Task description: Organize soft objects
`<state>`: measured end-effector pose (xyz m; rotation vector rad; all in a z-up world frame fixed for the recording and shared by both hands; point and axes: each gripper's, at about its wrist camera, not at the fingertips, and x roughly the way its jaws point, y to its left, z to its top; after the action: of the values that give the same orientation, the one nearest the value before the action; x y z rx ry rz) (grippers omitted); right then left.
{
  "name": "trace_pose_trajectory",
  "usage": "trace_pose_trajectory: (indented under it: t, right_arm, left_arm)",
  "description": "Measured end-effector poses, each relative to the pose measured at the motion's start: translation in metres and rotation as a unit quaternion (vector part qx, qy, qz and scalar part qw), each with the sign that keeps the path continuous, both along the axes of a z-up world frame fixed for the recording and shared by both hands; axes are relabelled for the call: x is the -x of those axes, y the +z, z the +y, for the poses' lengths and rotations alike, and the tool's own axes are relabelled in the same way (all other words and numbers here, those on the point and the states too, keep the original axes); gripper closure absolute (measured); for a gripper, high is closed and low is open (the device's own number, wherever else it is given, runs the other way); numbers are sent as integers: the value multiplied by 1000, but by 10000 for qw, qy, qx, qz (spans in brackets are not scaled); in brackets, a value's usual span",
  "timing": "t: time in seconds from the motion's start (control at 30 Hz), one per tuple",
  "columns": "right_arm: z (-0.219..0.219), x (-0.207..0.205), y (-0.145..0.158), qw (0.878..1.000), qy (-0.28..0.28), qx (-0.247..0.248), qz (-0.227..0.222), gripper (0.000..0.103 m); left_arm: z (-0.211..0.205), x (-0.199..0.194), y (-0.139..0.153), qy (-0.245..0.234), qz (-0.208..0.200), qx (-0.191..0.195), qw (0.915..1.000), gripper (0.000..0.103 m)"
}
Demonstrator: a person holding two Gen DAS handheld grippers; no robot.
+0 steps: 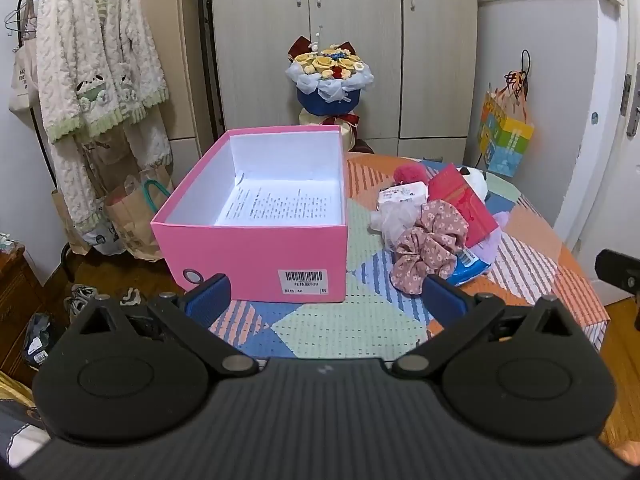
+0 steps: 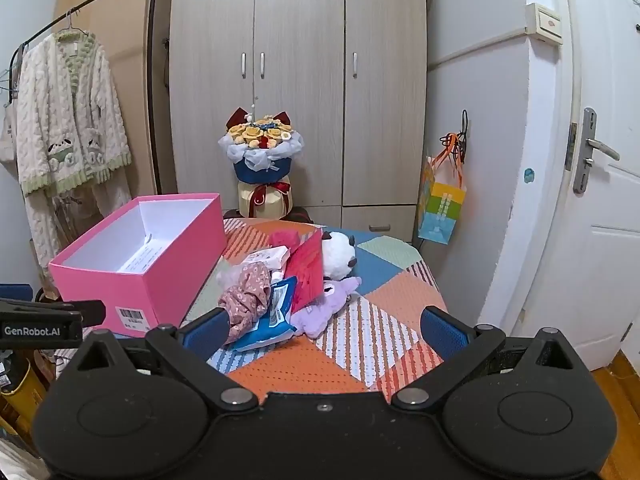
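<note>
An open pink box (image 1: pixel 256 256) stands on the patchwork table, holding only a printed sheet; it also shows in the right wrist view (image 2: pixel 132 280). Right of it lies a heap: a floral pink scrunchie (image 1: pixel 430 246) (image 2: pixel 248 294), a blue wipes pack (image 1: pixel 466 266) (image 2: pixel 272 320), a red packet (image 1: pixel 464 204) (image 2: pixel 308 272), a white tissue pack (image 1: pixel 402 196), a panda plush (image 2: pixel 338 254) and a purple plush (image 2: pixel 328 304). My left gripper (image 1: pixel 326 298) is open and empty before the box. My right gripper (image 2: pixel 324 328) is open and empty, near the heap.
The table (image 2: pixel 304 368) has a patchwork cloth. A flower bouquet (image 1: pixel 330 80) stands behind it before the wardrobe. A robe (image 1: pixel 96 80) hangs on a rack at left, paper bags (image 1: pixel 132 216) below. A coloured gift bag (image 2: pixel 440 204) hangs at right by the door.
</note>
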<state>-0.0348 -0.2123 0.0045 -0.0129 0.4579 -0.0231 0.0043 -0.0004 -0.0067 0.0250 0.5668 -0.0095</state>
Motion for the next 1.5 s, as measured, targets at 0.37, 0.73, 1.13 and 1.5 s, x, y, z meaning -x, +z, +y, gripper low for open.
trace_pose_trajectory:
  t: [0.37,0.73,1.13,1.5]
  right_arm:
    - [2,0,-1,10000,1,55,52,0]
    - [3,-1,-2,9999,5,96,79,0]
    - [2,-2,-4,9999,-23,127,75,0]
    - [-5,11,1,9985,92,-59,-528,0]
  left_arm:
    - [-2,0,-1,-56,2,-24,10000,0]
    - [-1,0,-4,-61,17,-22,10000,0]
    - [-1,5,-4,-131,-258,-74,9996,0]
    - [5,8,-5,-118,-790,71,9968,0]
